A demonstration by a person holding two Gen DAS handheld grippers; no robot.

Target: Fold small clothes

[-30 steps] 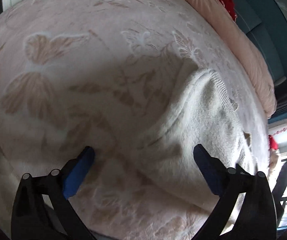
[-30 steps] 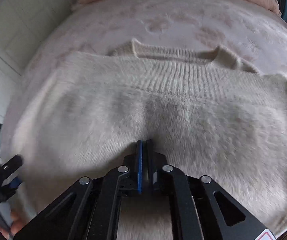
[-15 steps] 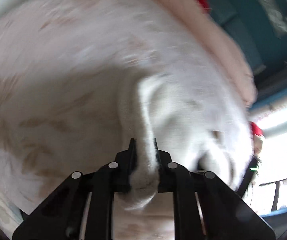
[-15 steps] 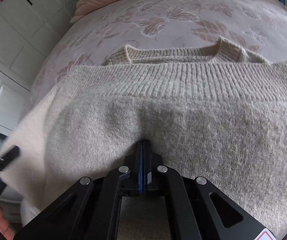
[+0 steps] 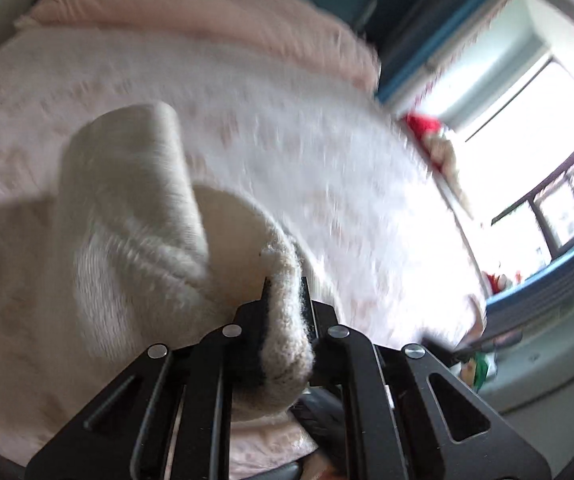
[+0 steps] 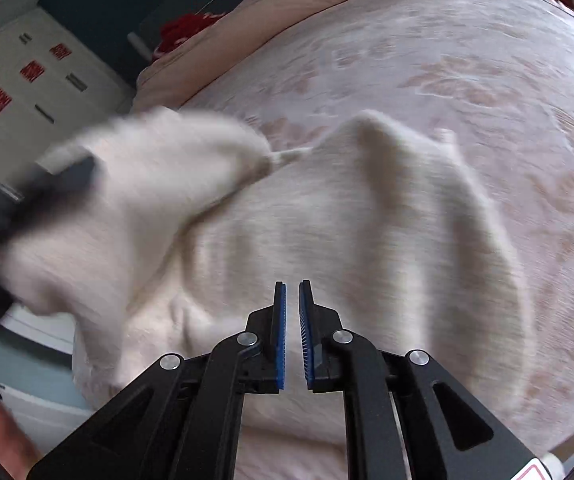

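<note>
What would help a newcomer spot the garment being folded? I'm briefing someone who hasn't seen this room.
Start at the bed with the pale butterfly-print bedspread. On it lies a fluffy cream knit sweater, one edge pinched in the left gripper and lifted. Unlike the flat printed bedspread and the pink duvet behind, it is thick, fuzzy and ribbed.

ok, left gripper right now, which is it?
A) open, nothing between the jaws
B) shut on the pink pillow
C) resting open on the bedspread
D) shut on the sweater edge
D: in the left wrist view the left gripper is clamped on a bunched edge of the cream sweater, which rises off the bedspread toward its jaws.
</note>
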